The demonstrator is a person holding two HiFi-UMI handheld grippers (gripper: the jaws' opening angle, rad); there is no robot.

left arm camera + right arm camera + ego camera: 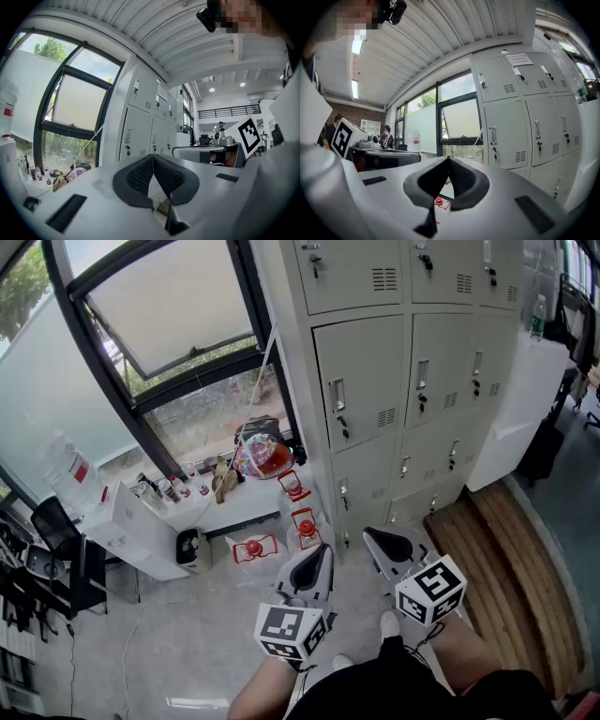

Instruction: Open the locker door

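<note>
A bank of grey lockers (412, 371) stands ahead, all doors closed. Its nearest door (361, 381) has a metal handle (337, 397) with a key hanging below. The same doors appear in the left gripper view (136, 133) and the right gripper view (506, 133). My left gripper (322, 554) is held low in front of the person, shut and empty, its tips meeting (152, 157). To its right my right gripper (373, 538) is shut and empty too, tips together (448, 159). Both are well short of the lockers.
A window (159, 343) with a tilted pane is left of the lockers. Below it a white ledge (225, 507) carries bottles and a colourful bag (262, 457). Red items (302, 521) lie on the floor by the locker base. A wooden platform (506, 559) runs along the right.
</note>
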